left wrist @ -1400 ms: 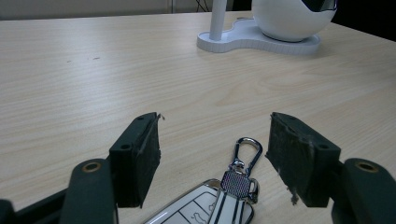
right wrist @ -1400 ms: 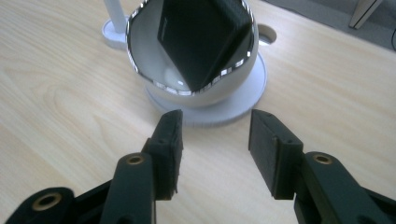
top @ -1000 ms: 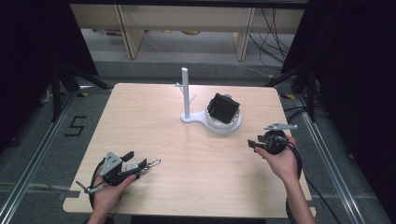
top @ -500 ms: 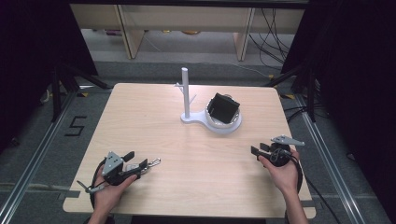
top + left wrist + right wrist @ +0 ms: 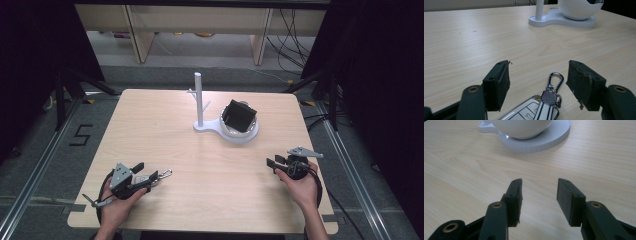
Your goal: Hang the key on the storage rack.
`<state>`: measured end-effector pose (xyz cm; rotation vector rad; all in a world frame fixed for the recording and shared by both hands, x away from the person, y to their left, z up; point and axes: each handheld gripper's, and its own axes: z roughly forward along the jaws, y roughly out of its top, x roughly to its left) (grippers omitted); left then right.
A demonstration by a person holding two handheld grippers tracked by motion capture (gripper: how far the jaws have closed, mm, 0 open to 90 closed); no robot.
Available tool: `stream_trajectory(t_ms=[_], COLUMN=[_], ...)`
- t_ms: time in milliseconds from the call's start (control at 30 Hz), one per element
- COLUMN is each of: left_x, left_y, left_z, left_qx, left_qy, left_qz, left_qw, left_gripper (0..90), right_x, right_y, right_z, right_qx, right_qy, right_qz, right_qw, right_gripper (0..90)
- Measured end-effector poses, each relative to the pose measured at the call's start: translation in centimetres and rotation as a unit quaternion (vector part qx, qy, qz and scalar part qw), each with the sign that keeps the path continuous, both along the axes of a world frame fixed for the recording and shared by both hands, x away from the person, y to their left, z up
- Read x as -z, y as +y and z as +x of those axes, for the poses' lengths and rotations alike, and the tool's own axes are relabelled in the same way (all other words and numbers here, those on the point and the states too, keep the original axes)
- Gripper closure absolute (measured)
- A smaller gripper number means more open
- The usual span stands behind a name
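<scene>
A white key fob (image 5: 534, 111) with a silver carabiner clip (image 5: 555, 79) lies flat on the wooden table (image 5: 210, 165). My left gripper (image 5: 539, 68) is open around it, a pad (image 5: 499, 82) on each side and neither touching it. From above, the left gripper (image 5: 144, 174) sits at the front left, pointing right, with the key fob (image 5: 159, 176) at its tips. My right gripper (image 5: 273, 163) rests at the front right, pointing left. Its jaws are open in the right gripper view (image 5: 539, 185), with bare wood between them.
A white stand (image 5: 199, 100) with an upright post and side pegs rises at the back middle. Joined to its base is a white bowl (image 5: 242, 131) holding a tilted black square object (image 5: 239, 116). The bowl (image 5: 524, 127) is just ahead of my right gripper.
My right gripper has drawn back toward the table's front edge, away from the bowl. The left gripper and the key fob have stayed put.
</scene>
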<state>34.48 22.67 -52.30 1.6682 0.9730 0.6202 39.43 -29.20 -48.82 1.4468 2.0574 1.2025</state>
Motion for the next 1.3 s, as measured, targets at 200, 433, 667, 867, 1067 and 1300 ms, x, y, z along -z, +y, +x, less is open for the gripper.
stream_trajectory(t_ms=[200,433,667,867,1067,1300], left_x=[0.0,-1.1,-2.6,-4.2,-4.7,-5.3], left_y=[0.1,0.1,-0.2,-0.5,-1.5,-2.7], left_z=[0.0,0.0,1.0,3.1,4.8,5.8], left_qx=[0.005,0.010,0.058,0.110,0.148,0.170], left_qy=[0.000,0.017,0.091,0.154,0.212,0.218], left_qz=[0.001,0.027,0.082,0.156,0.219,0.268], left_qw=[1.0000,0.9994,0.9908,0.9694,0.9409,0.9229], left_gripper=[33.8,35.4,44.2,50.1,49.7,43.8], right_x=[-0.4,-0.8,-1.0,-1.1,-0.8,-0.8], right_y=[-0.2,-0.5,-0.9,-0.9,-0.3,-0.5], right_z=[-0.2,-0.3,-0.3,-0.3,-0.3,-0.2], right_qx=[-0.008,-0.001,0.002,-0.001,0.000,-0.016], right_qy=[-0.003,-0.008,0.003,0.005,0.023,0.017], right_qz=[-0.006,-0.015,-0.014,-0.016,-0.007,-0.017], right_qw=[0.9999,0.9998,0.9999,0.9999,0.9997,0.9996], right_gripper=[56.2,54.5,54.0,54.0,53.9,53.9])
